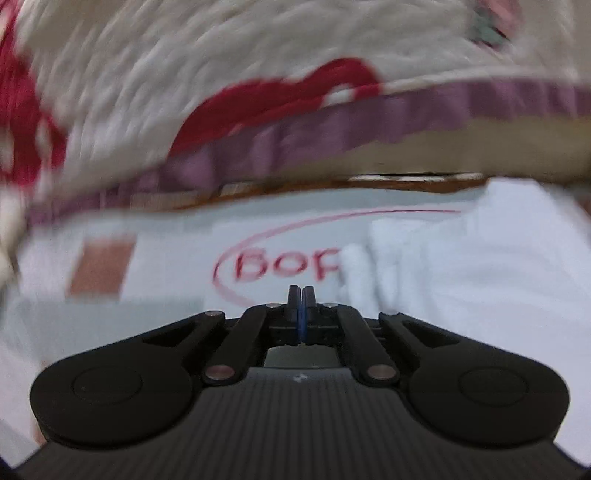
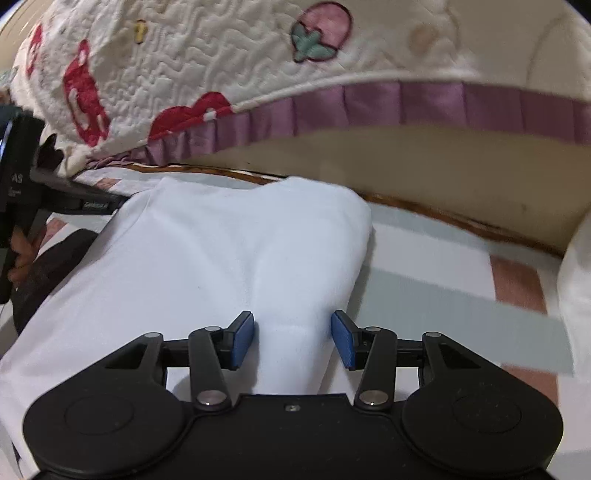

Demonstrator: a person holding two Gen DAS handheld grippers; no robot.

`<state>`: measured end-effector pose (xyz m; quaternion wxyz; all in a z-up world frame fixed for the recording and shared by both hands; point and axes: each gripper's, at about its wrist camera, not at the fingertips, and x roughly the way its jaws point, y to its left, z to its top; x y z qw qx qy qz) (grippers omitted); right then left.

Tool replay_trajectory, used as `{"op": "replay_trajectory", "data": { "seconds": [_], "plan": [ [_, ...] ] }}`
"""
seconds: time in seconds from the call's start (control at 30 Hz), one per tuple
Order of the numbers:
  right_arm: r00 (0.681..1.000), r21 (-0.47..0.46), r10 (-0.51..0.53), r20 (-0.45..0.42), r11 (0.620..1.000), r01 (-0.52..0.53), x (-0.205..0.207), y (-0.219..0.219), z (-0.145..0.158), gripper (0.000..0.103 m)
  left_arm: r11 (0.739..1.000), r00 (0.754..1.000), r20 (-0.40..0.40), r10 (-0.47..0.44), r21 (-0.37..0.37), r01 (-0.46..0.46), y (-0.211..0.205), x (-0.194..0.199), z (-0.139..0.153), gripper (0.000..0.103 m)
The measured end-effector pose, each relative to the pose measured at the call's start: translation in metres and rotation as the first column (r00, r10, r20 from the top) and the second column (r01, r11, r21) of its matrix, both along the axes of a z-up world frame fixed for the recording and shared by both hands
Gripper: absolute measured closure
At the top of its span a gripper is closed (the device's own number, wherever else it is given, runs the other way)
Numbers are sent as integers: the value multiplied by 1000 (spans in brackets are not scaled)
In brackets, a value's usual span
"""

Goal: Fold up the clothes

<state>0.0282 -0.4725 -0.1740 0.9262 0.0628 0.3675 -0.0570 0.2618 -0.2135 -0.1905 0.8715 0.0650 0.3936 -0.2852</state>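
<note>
Left wrist view first, and it's pretty motion-blurred. The left gripper (image 1: 301,291) has its blue pads pressed right together with nothing visible between them, so closed and empty as far as I can see. Past the tips lies the white garment (image 1: 498,266), spread flat, with a red oval outline and red letters (image 1: 284,266) printed on it; a bunched fold rises just right of the gripper tips. A pinkish square patch (image 1: 101,267) shows on the surface at left. Above it all hangs a cream quilted blanket (image 1: 207,66) with red shapes and a purple ruffled edge (image 1: 406,114).

Right wrist view is sharper. The right gripper (image 2: 293,338) is wide open, its pads sitting either side of a raised ridge of the white garment, not pinching it. The garment lies on a pale checked surface (image 2: 461,284) with pink squares. The blanket, with a strawberry patch (image 2: 319,31) on it, drapes behind. At far left, a hand (image 2: 22,251) holds the other gripper's black body by the garment's edge.
</note>
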Motion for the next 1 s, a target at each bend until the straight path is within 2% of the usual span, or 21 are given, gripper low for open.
{"op": "replay_trajectory", "data": {
  "seconds": [0.07, 0.13, 0.2, 0.27, 0.3, 0.37, 0.43, 0.5, 0.53, 0.6, 0.67, 0.8, 0.9, 1.0],
  "plan": [
    [1000, 4, -4, -1, 1000, 4, 1, -1, 0, 50, 996, 999, -38, -3, -94, -1, 17, -4, 11, 99],
    [1000, 17, -21, 3, 1000, 21, 3, -3, 3, 49, 987, 998, -50, -46, -156, 38, 24, -17, 25, 96],
    [998, 49, -64, 8, 997, 64, 4, -5, 9, 49, 972, 993, -60, -100, -220, 85, 26, -31, 37, 86],
    [996, 87, -79, 27, 993, 77, 3, 1, 17, 48, 949, 981, -91, -174, -281, 142, 24, -46, 42, 68],
    [997, 89, -69, 33, 994, 65, 4, 8, 20, 45, 938, 971, -106, -212, -302, 172, 22, -54, 41, 66],
    [999, 75, -30, 37, 997, 27, 7, 24, 23, 46, 936, 960, -118, -253, -283, 212, 19, -69, 33, 64],
    [999, 31, 30, 12, 999, -30, 13, 45, 20, 45, 960, 969, -101, -227, -189, 206, 15, -79, 22, 64],
    [997, -21, 79, -19, 997, -80, 17, 65, 14, 45, 993, 994, -31, -105, -57, 103, 22, -87, 11, 64],
    [996, -51, 87, -32, 995, -89, 17, 74, 9, 45, 997, 998, -24, -57, -48, 56, 31, -88, 8, 65],
    [998, -79, 65, -27, 995, -67, 12, 87, 6, 45, 998, 999, -30, 27, -52, -29, 52, -87, 3, 66],
    [999, -63, 49, -13, 997, -49, 3, 98, 8, 44, 992, 997, -35, 69, -108, -72, 75, -88, 5, 66],
    [999, 52, 51, 1, 997, -51, -9, 112, 5, 40, 980, 1000, -16, -13, -199, 10, 77, -101, 21, 66],
    [998, 55, 62, -5, 997, -62, -17, 133, 2, 39, 962, 997, 4, -79, -263, 78, 76, -112, 33, 64],
    [992, 145, 123, -14, 982, -120, -32, 156, 1, 37, 936, 978, 31, -207, -286, 207, 56, -129, 44, 63]
  ]
}}
